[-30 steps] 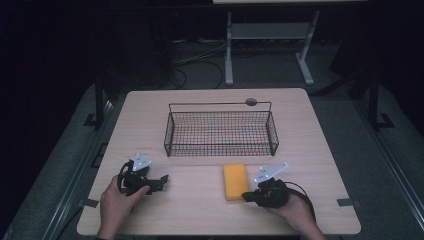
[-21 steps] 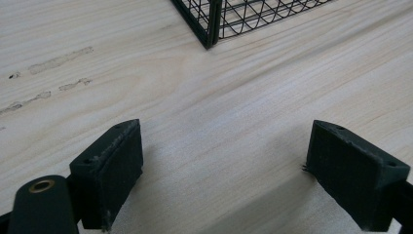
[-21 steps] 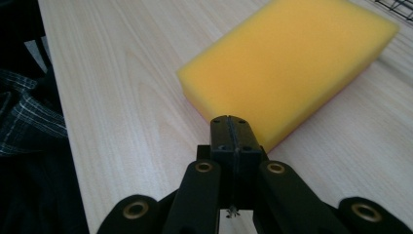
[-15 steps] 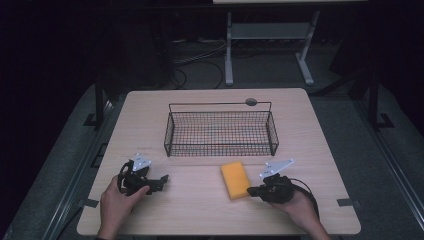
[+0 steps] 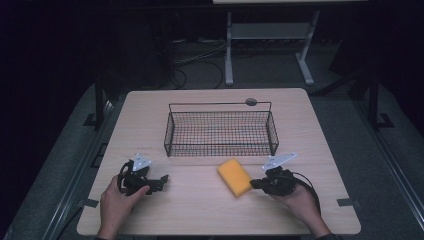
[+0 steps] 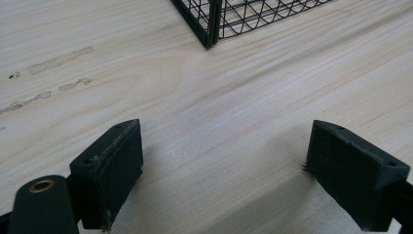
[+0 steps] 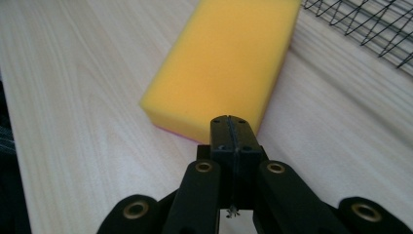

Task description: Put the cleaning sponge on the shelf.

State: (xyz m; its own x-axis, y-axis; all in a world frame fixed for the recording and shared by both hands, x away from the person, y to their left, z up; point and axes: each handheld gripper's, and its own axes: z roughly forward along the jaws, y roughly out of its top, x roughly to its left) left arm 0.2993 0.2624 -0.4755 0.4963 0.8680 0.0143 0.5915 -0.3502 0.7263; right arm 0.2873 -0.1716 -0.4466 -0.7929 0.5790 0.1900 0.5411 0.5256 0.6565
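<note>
Yellow foam, a soft flat rectangular sponge (image 5: 234,177) with a thin pink underside, lies on the pale wood-grain table (image 5: 200,215) just in front of the black wire-mesh basket (image 5: 221,132). The right gripper (image 5: 255,184) has its jaws pressed fully together, empty, tips at the sponge's near edge. The left gripper (image 5: 161,181), well apart, rests low with jaws spread wide over bare wood, each held in a hand.

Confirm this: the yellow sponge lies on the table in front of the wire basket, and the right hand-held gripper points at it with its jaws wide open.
Not quite. The right hand-held gripper has its jaws shut, as the right gripper view shows. The yellow sponge does lie on the table before the wire basket.
</note>
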